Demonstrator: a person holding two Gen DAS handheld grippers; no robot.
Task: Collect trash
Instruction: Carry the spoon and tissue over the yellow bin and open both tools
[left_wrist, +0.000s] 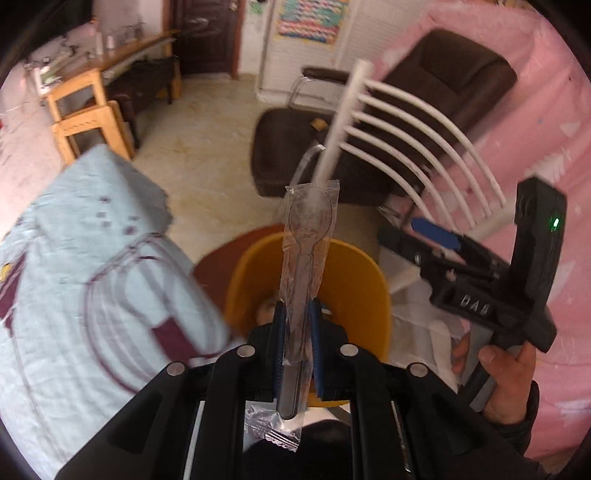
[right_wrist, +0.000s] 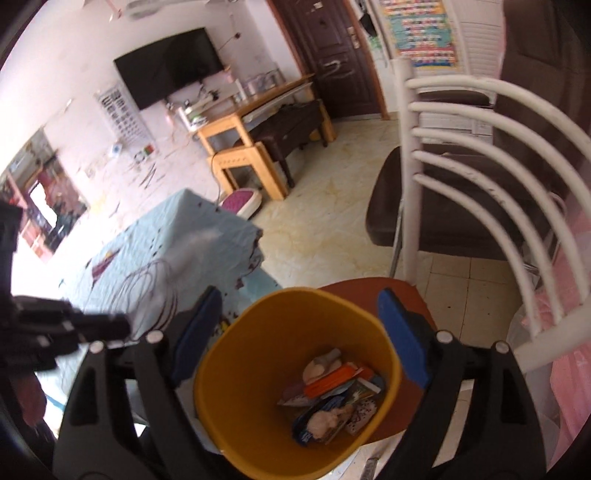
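My left gripper (left_wrist: 297, 314) is shut on a plastic spoon in a clear wrapper (left_wrist: 308, 236), which stands up between the blue pads above the yellow bin (left_wrist: 351, 273). In the right wrist view the yellow bin (right_wrist: 236, 362) sits on a brown stool (right_wrist: 406, 398) and holds several wrappers and scraps (right_wrist: 332, 391). My right gripper (right_wrist: 299, 325) hangs open over the bin, nothing between its blue pads (right_wrist: 400, 332). The left wrist view also shows the right gripper (left_wrist: 436, 236) to the right of the bin, held by a hand (left_wrist: 502, 376).
A table under a pale blue cloth (right_wrist: 166, 251) stands left of the bin. A white slatted chair (right_wrist: 480, 177) rises at its right, with a dark armchair (left_wrist: 443, 92) behind. Wooden desk and stools (right_wrist: 251, 147) stand by the far wall. A pink cover (left_wrist: 546, 147) fills the right side.
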